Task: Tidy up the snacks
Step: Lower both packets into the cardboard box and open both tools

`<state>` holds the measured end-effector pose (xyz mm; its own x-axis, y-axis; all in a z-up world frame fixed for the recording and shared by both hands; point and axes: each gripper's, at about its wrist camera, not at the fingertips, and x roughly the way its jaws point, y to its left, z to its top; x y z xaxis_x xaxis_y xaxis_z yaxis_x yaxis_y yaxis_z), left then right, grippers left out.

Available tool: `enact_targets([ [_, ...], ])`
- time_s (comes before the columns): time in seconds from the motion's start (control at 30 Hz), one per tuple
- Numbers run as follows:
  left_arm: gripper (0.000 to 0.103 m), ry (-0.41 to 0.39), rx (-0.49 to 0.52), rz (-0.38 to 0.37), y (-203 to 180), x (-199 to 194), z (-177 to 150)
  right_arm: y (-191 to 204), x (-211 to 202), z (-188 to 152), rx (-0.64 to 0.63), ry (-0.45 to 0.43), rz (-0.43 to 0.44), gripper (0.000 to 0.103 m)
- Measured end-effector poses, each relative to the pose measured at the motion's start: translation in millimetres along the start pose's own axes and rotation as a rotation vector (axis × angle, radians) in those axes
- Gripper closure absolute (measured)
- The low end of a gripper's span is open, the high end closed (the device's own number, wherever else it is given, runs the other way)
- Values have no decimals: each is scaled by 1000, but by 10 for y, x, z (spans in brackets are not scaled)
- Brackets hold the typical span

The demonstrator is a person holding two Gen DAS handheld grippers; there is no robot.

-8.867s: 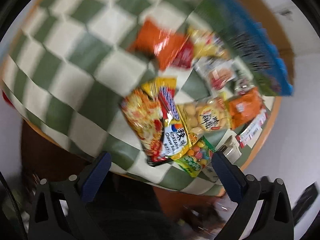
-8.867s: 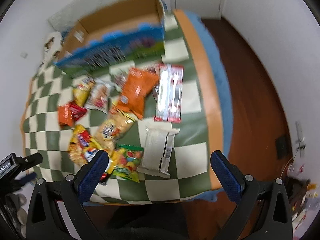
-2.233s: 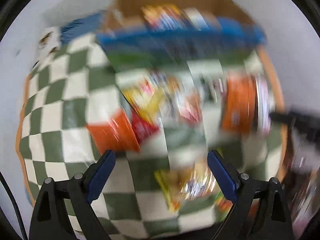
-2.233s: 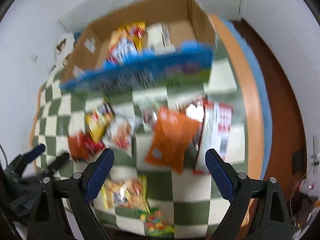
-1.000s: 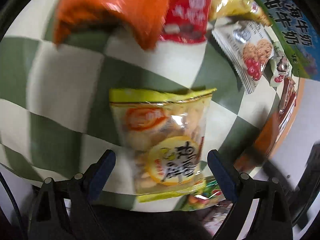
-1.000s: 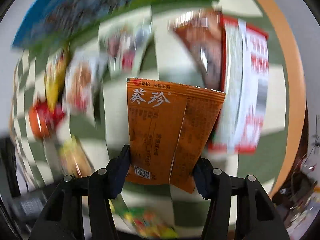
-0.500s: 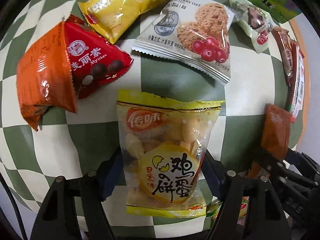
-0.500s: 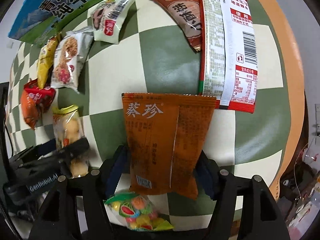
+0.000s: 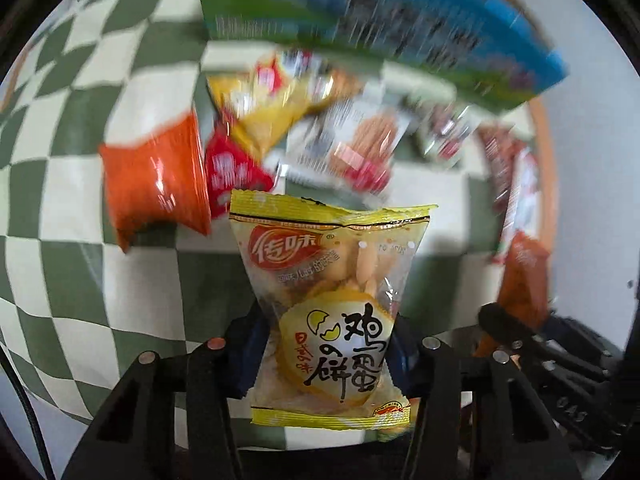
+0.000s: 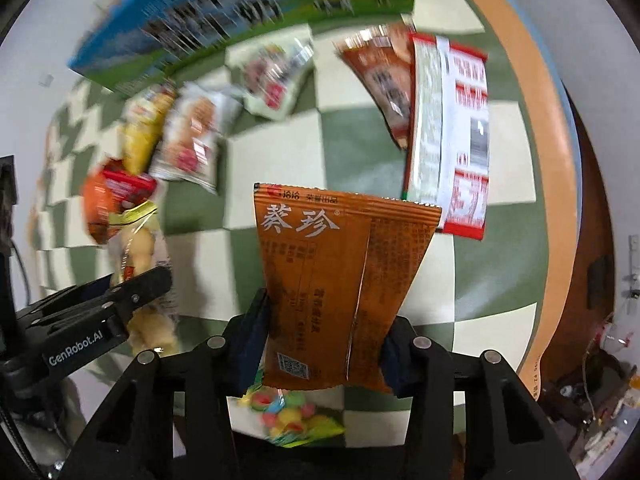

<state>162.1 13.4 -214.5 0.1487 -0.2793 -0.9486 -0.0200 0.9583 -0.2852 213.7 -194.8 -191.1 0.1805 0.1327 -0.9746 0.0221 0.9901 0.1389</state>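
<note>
The left tongs [image 9: 326, 350] were closing on the yellow biscuit packet [image 9: 330, 300], the right tongs [image 10: 324, 344] on the orange packet [image 10: 340, 276]; both packets stood lengthwise ahead of their tongs. The blue-fronted box [image 10: 240, 12] lay farther ahead of both, beyond the snacks left on the checked tabletop [image 10: 360, 148], neither hand clearly nearer.

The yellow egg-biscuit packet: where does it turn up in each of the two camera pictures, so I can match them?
Left wrist view: yellow egg-biscuit packet fills the lower centre, pinched between the left tool, whose jaws are closing on it.
Right wrist view: the same packet is at the left edge, seen edge-on in the other tool.
Shared landmark: the blue-and-green milk carton box along the top of both.
</note>
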Motion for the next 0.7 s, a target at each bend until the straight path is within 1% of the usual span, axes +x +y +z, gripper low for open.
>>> enact_targets([
  [0.07,55,-38,-9,-42,-20,-251,60,9,-214,102,-20,-31,27,52],
  [0.13,55,-96,7,-73,-144,-545,226,75,-437,123,-40,-70,49,52],
  [0.17,55,-126,18,-88,-195,-716,366,119,-579,-16,-52,-89,60,53],
  [0.2,55,-147,29,-97,-188,-831,636,136,-687,-20,-57,-104,74,53],
  [0.23,54,-164,46,-100,-311,-921,844,169,-815,95,-66,-125,89,53],
  [0.27,55,-173,53,-104,-361,-962,949,226,-973,168,-78,-147,99,53],
  [0.33,55,-184,66,-102,-374,-1073,1242,308,-1145,365,-87,-176,112,53],
  [0.37,55,-193,75,-96,-390,-1117,1323,346,-1226,491,-93,-195,111,53],
  [0.43,54,-215,84,-60,-454,-1153,1662,369,-1363,816,-101,-237,94,53],
  [0.47,54,-215,82,-50,-446,-1335,1720,386,-1413,993,-105,-253,78,53],
  [0.5,54,-211,81,-42,-428,-1339,1828,396,-1441,1137,-103,-260,70,52],
  [0.53,54,-201,72,-31,-408,-1304,2018,403,-1464,1355,-108,-262,54,52],
  [0.57,54,-188,67,-24,-393,-1249,2141,391,-1464,1515,-114,-265,36,53],
  [0.6,54,-172,59,-12,-357,-1179,2288,395,-1455,1673,-117,-274,38,53],
  [0.63,54,-162,51,1,-319,-1127,2371,367,-1451,1839,-123,-282,17,53],
  [0.7,54,-121,32,38,-240,-926,2704,366,-1388,2186,-130,-266,-19,53],
])
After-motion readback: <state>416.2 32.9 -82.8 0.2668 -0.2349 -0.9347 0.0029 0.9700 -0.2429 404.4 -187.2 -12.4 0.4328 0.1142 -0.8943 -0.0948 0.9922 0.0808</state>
